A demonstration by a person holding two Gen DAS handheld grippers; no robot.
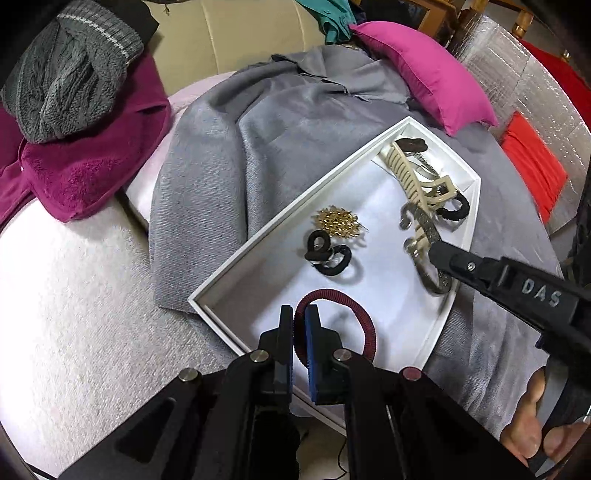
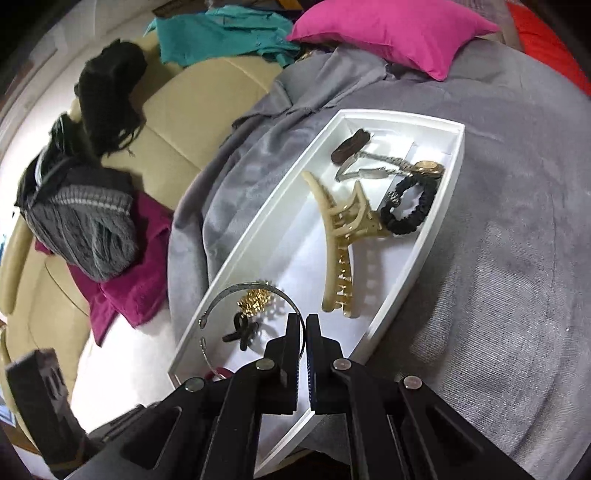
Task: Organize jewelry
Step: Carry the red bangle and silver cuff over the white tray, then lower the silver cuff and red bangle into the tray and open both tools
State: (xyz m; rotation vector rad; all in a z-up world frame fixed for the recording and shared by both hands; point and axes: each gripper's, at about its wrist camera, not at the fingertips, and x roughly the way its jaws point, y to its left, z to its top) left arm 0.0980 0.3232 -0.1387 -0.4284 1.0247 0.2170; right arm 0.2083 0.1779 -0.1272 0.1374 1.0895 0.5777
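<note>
One white tray (image 1: 236,269) lies on a grey cloth (image 1: 229,155) and holds all the jewelry and hair things. In it are one cream claw clip (image 2: 341,251), one gold brooch (image 1: 336,221), one dark red hair tie (image 1: 354,317), one silver bangle (image 1: 428,236), and black hair ties: a tangle of at least two small ones (image 1: 327,254) beside the brooch and a thicker scrunched one (image 2: 408,205) at the far end. The left gripper (image 1: 300,314) has its jaws closed on the dark red hair tie at the near end of the tray, the band running between the pads. The right gripper (image 2: 306,325) has its jaws closed on the silver bangle, which arcs up from between its fingers over the brooch. The right wrist view alone shows one gold-faced wristwatch (image 2: 424,168) with a metal band and one dark brown oblong clip (image 2: 349,147) plainly, in a separate compartment at the tray's far end; in the left wrist view the claw clip hides most of these. The left wrist view alone shows the whole red hair tie, part of a hand (image 1: 535,424) at the lower right, and the raised letters "DAS" on the right gripper's black body. Around the tray lie one pink cushion (image 2: 388,33), one magenta towel (image 1: 85,166), one grey knitted garment (image 1: 70,74), and a teal cloth (image 2: 221,29) on a cream sofa (image 2: 177,110).
</note>
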